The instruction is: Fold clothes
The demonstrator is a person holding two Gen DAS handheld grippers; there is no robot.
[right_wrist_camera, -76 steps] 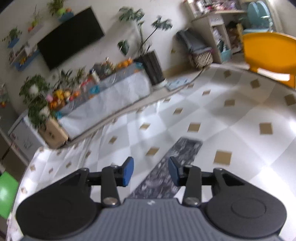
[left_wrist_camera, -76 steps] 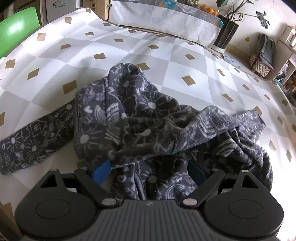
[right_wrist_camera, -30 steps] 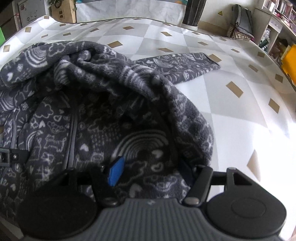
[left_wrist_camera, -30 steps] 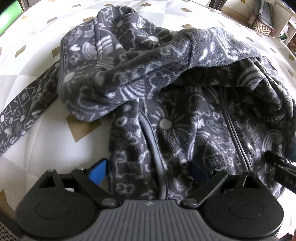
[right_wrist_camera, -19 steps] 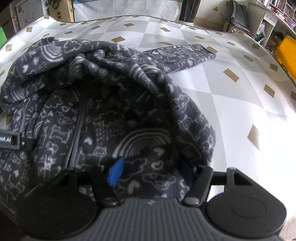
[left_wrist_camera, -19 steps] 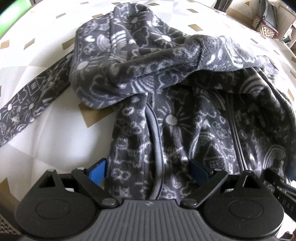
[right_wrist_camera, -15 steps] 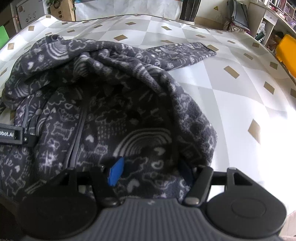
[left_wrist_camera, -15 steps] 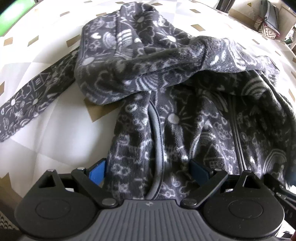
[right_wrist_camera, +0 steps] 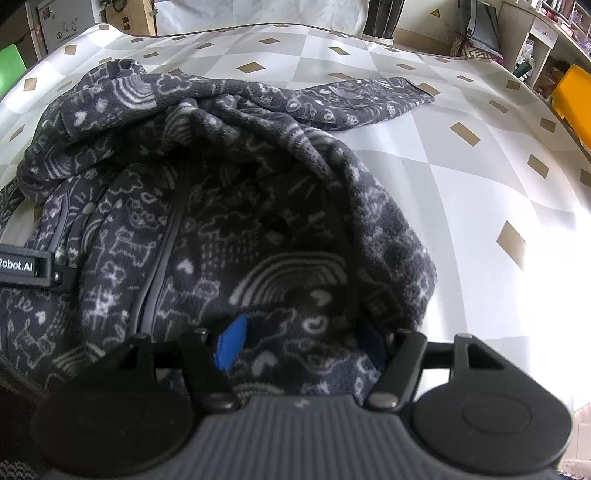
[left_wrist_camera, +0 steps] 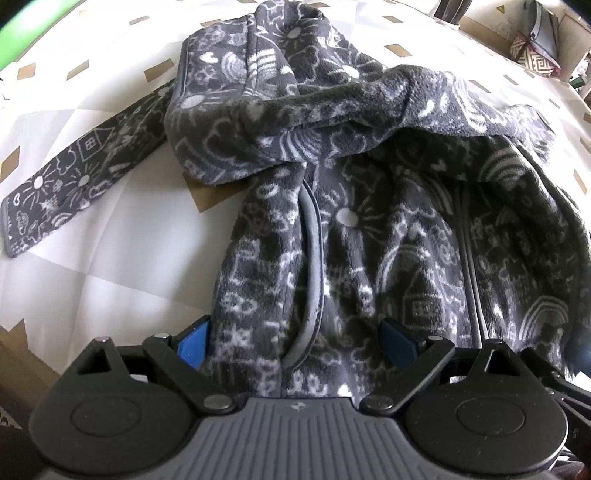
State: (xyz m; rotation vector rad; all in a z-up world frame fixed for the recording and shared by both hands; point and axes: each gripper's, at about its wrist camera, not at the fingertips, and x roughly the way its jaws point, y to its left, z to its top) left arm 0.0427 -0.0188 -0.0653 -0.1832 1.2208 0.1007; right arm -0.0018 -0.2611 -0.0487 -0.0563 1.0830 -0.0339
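A dark grey fleece jacket point(left_wrist_camera: 351, 221) with white doodle print lies crumpled on the checked tablecloth point(left_wrist_camera: 110, 258), zip side up. One sleeve point(left_wrist_camera: 74, 184) stretches out to the left. In the right wrist view the jacket point(right_wrist_camera: 221, 221) fills the left half, and its other sleeve point(right_wrist_camera: 369, 96) reaches toward the far right. My left gripper point(left_wrist_camera: 295, 339) is open, with the jacket's near hem lying between its blue fingers. The right gripper point(right_wrist_camera: 299, 343) is open too, astride the hem at the jacket's right corner. The left gripper's labelled side point(right_wrist_camera: 26, 266) shows at the right view's left edge.
The tablecloth point(right_wrist_camera: 480, 184) is bare to the right of the jacket. A green chair point(right_wrist_camera: 9, 62) stands past the table's far left, a yellow chair point(right_wrist_camera: 572, 96) at the right. A dark plant pot point(right_wrist_camera: 380, 18) and shelves stand beyond the far edge.
Both grippers came down to the jacket's near hem; the right one pointed out into the room before. In the last second both views drew back a little, with the fingers still wide apart.
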